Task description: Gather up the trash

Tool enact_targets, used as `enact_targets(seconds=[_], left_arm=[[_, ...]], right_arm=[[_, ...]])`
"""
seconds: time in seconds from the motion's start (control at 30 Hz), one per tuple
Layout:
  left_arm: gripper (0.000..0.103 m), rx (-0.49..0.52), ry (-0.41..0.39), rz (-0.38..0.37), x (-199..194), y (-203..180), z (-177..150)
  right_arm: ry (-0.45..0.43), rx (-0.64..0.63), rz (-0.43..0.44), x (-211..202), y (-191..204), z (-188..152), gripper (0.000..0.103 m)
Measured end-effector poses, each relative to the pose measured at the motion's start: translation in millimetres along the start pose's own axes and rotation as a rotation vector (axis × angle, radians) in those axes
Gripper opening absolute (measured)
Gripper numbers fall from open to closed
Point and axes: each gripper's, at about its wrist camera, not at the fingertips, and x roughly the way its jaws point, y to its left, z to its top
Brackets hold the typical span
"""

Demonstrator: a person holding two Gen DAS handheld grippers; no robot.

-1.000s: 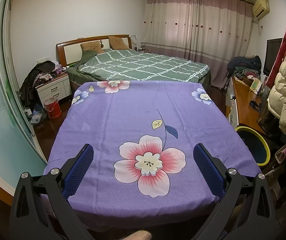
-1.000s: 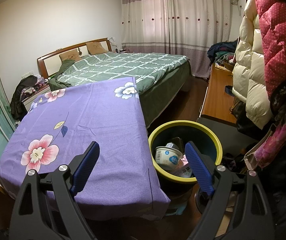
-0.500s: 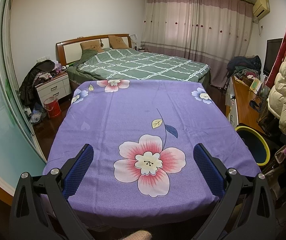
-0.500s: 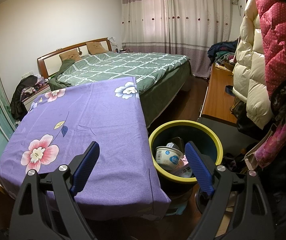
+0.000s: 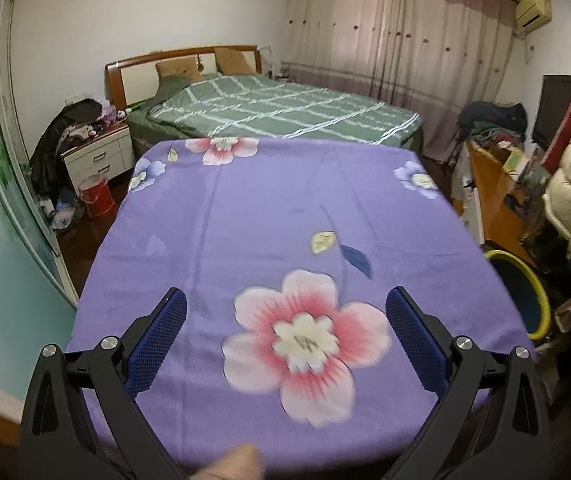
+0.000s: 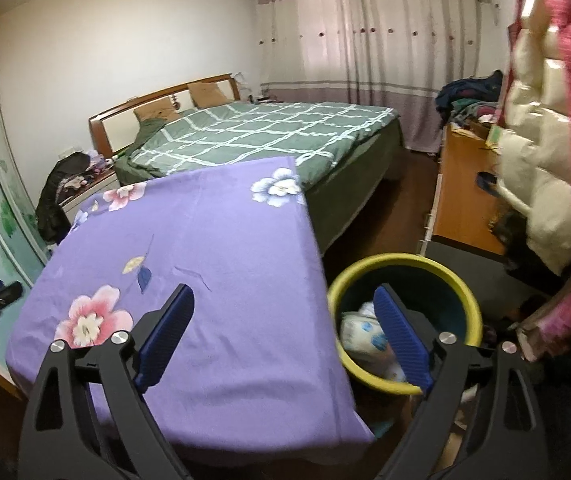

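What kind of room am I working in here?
Most likely a lived-in bedroom: a wooden-framed bed with green checked bedding, a white two-drawer nightstand, and long pink-banded window curtains.

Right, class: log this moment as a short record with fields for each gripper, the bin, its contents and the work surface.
left gripper: open, holding nothing, over the purple floral cloth
right gripper: open, holding nothing, at the cloth's right edge
bin: yellow-rimmed, on the floor beside the cloth
bin contents: white cup, other items unclear
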Motion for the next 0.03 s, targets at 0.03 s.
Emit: enact_targets(seconds=[0.03], left_arm=[[0.098,0.001,0.009,0.006,13.1,2.9,4.1]], right_arm=[[0.015,-0.010,0.011,13.4,6.7,6.0,0.089]])
